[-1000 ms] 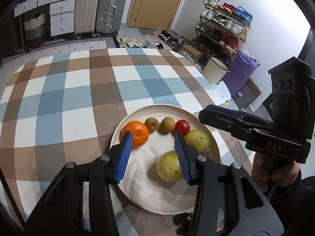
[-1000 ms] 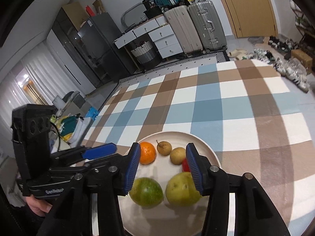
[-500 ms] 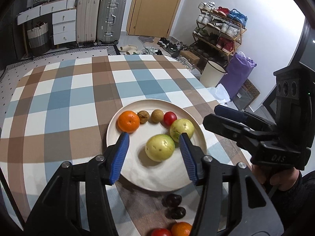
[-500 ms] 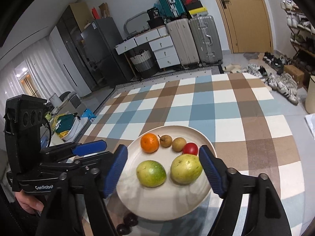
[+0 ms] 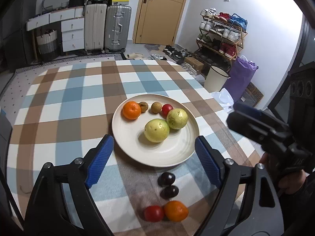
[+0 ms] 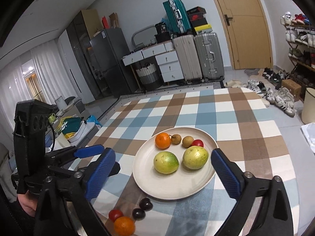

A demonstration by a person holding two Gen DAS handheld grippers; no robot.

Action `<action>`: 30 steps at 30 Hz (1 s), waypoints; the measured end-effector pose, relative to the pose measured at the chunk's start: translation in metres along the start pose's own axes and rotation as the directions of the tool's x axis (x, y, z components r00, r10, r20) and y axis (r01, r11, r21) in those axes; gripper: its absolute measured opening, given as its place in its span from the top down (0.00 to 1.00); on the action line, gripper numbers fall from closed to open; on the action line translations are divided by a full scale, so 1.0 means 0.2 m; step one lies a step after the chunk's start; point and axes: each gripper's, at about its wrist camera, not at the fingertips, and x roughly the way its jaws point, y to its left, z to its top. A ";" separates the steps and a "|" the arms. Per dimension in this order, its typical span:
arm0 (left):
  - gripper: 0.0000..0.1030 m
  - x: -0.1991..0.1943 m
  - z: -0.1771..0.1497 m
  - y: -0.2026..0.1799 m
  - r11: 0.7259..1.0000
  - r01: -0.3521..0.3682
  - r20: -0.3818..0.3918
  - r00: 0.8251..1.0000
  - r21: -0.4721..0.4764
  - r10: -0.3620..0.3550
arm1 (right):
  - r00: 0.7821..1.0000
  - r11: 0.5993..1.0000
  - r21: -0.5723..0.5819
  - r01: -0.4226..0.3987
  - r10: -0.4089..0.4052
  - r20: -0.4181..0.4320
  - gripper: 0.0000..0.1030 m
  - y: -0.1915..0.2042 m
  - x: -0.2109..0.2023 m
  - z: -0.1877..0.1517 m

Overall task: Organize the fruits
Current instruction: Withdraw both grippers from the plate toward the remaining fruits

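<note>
Both hand-held grippers spread wide, holding nothing, above the checked desk [image 5: 59,98].
Nearest lie a tomato [image 5: 153,213], an orange [image 5: 175,210] and two dark plums [image 5: 166,179]; beyond, between the left hand-held gripper [image 5: 154,162] and right hand-held gripper [image 6: 163,174] fingers, the plate [image 5: 137,147] holds two guavas [image 5: 157,130], then smaller fruit.

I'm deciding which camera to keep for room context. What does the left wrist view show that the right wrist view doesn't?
Only the left wrist view shows the purple bag beside the pale bin.

Only the right wrist view shows the dark fridge and white curtains.

Both show the plate holding six fruits, the four loose fruits on the checked cloth, including the loose orange and two dark plums, and the suitcases.
</note>
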 end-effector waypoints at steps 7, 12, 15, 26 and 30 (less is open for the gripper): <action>0.02 -0.17 -0.12 0.02 0.999 -0.042 0.053 0.998 -0.028 0.043 | 0.999 1.000 -0.023 0.011 -0.011 0.031 0.01 0.06 -0.13 -0.04; 0.01 -0.23 -0.20 0.05 0.996 -0.067 0.057 0.996 -0.051 0.070 | 0.999 1.000 -0.023 0.008 -0.007 0.034 0.01 0.11 -0.18 -0.10; 0.01 -0.25 -0.26 0.05 0.993 -0.106 0.050 0.993 -0.054 0.108 | 0.999 1.000 -0.027 0.002 -0.001 0.037 0.01 0.15 -0.21 -0.15; 0.01 -0.25 -0.51 0.11 0.984 -0.126 0.023 0.991 -0.122 0.130 | 0.998 0.999 -0.012 -0.039 0.039 -0.048 0.01 0.23 -0.17 -0.37; 0.01 -0.20 -0.59 0.13 0.982 -0.130 -0.013 0.991 -0.139 0.129 | 0.995 0.999 -0.006 -0.054 0.054 -0.087 0.01 0.25 -0.12 -0.45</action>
